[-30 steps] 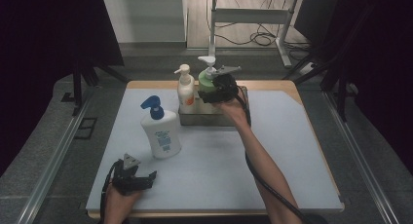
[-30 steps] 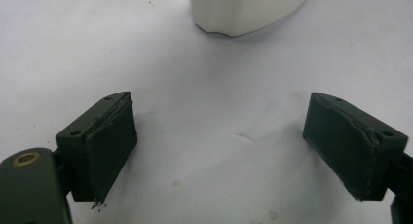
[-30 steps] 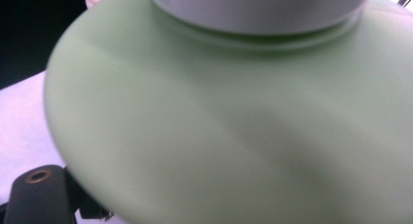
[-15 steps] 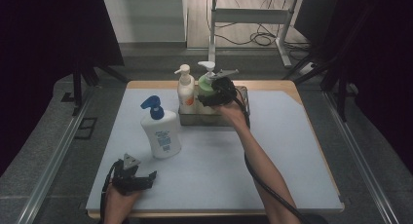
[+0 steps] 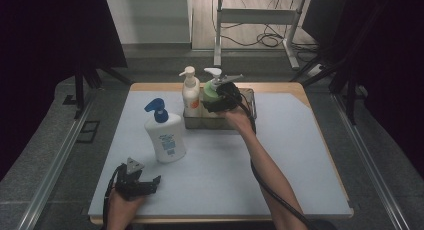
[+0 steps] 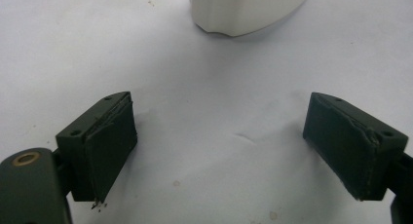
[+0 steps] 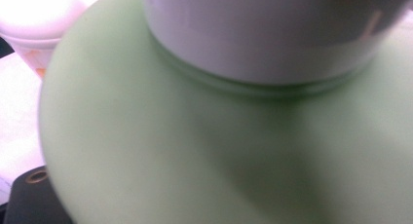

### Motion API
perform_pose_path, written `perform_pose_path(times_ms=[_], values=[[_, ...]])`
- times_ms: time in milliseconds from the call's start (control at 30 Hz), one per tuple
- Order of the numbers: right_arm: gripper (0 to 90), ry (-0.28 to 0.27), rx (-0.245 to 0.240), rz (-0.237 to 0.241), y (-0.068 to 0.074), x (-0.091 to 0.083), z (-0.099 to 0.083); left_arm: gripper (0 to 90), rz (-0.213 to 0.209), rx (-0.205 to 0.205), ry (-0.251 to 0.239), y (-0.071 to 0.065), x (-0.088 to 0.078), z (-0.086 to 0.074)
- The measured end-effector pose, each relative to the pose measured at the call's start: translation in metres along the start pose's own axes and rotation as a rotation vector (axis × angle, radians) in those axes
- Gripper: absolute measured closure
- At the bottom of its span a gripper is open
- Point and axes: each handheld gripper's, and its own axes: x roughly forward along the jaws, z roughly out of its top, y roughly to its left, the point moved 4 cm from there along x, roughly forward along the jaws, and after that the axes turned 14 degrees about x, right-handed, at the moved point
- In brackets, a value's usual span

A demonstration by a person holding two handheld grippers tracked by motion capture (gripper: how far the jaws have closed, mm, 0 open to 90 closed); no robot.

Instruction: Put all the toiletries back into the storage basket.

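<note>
Over on the left, the left gripper (image 5: 145, 182) rests low on the desk (image 5: 300, 155) near the front edge, its fingers (image 6: 104, 146) spread wide with nothing but bare surface between them. Just ahead of it stands the white bottle (image 5: 165, 137) with the blue pump, upright and untouched, its base (image 6: 243, 12) peeking in at the top of the left gripper view.

Moving across to the middle: a grey tray (image 5: 247, 97) sits toward the far edge, with a slim cream bottle (image 5: 190, 92) upright in its left end. Right beside it is the green bottle (image 5: 211, 92), and here's the action. The right gripper (image 5: 216, 101) is pressed up against it, and in the right gripper view the green shoulder (image 7: 195, 151) and white collar sit very close to the lens. Fingers look set wide around the body, but whether they truly clamp it I cannot tell.

My read: this is the grasp or placement of the green bottle at the tray. Next it needs a firm squeeze and a straight lift, clear of the cream bottle.

The desk wears a pale mat; beyond, dark curtains, a metal stand and floor cables.
</note>
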Motion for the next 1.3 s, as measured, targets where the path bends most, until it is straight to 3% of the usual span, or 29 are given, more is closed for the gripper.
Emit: perform_pose_path(times_ms=[1100,1300], values=[[11.0,-0.036,0.027,0.023,-0.0018,0.0067,-0.0003,11.9,0.000,0.000,0.000,-0.0001,0.0000,0.0000],[2.7,-0.041,0.022,0.038,-0.0021,0.0019,-0.0009,11.9,0.001,-0.001,0.000,-0.0001,-0.0001,0.0000]])
